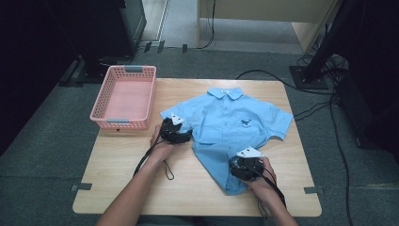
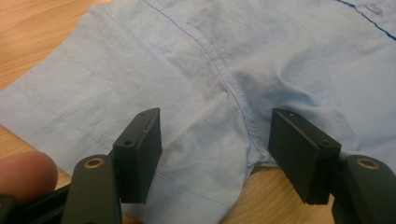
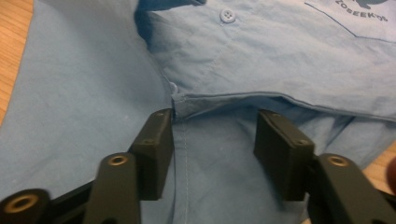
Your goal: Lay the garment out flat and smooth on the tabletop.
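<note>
Folding has barely begun: shirt (image 1: 230,123) lies mostly flat. Left gripper (image 2: 215,154) straddles the sleeve seam, jaws spread; right gripper (image 3: 212,149), spread too, straddles the hem.

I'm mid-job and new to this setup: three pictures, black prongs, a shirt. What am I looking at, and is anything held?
A person stands at a light wooden table with a hand-held black two-jaw claw in each hand. The high view looks down from above: the left claw sits at the sleeve of a light blue short-sleeved button shirt lying flat, the right claw near its lower hem. A pink plastic basket stands at the table's left. The other two pictures come from cameras riding on each claw. In both, the jaws stand apart over cloth, the left claw around the sleeve seam, the right claw at a folded edge. Nothing is gripped yet.
</note>
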The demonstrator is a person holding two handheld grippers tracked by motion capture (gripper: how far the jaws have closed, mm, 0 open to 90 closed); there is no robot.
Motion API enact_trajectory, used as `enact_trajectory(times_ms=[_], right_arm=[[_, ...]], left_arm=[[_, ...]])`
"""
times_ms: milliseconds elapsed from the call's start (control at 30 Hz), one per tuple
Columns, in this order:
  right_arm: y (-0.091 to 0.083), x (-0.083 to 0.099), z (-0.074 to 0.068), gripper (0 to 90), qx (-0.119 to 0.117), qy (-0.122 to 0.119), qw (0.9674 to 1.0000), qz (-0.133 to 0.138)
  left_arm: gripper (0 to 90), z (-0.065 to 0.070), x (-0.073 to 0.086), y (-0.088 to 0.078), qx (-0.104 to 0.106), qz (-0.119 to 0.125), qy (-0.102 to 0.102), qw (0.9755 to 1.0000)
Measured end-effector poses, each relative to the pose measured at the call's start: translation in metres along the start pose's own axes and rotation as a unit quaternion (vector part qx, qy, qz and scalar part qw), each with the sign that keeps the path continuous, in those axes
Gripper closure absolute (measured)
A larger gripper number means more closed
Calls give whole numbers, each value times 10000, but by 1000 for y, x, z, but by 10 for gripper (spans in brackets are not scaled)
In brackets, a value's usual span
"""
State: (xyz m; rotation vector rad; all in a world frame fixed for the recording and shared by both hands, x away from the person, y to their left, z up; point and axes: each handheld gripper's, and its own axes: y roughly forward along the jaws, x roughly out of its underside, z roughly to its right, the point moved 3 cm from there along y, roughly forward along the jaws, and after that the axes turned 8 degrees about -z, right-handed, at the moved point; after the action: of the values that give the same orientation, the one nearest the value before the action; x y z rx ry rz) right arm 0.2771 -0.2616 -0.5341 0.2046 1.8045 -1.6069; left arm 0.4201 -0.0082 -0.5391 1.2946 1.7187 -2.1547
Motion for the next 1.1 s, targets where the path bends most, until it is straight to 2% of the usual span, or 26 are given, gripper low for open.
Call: enact_trajectory(times_ms=[167,233,300,533,767,933,1100], right_arm=[[-3,3,1,734,-153,-98,9998,10],[-4,3,3,851,-70,-80,9999,12],[-5,4,8,895,-30,27,10000,49],[-18,9,32,900,-57,612,9978,261],[-39,40,65,900,145,1220,9918,339],[-50,58,80,900,193,1504,9879,314],[-57,74,94,899,371,1674,9849,250]], left_arm=[[355,0,0,0,-3,3,-10,10000],[355,0,0,0,-6,1,-12,10000],[355,-1,0,0,-14,9,-24,10000],[355,-1,0,0,-33,6,-45,10000],[355,-2,-1,1,-43,6,-59,10000],[355,-2,-1,1,-55,6,-73,10000],[355,-2,-1,1,-59,5,-71,10000]])
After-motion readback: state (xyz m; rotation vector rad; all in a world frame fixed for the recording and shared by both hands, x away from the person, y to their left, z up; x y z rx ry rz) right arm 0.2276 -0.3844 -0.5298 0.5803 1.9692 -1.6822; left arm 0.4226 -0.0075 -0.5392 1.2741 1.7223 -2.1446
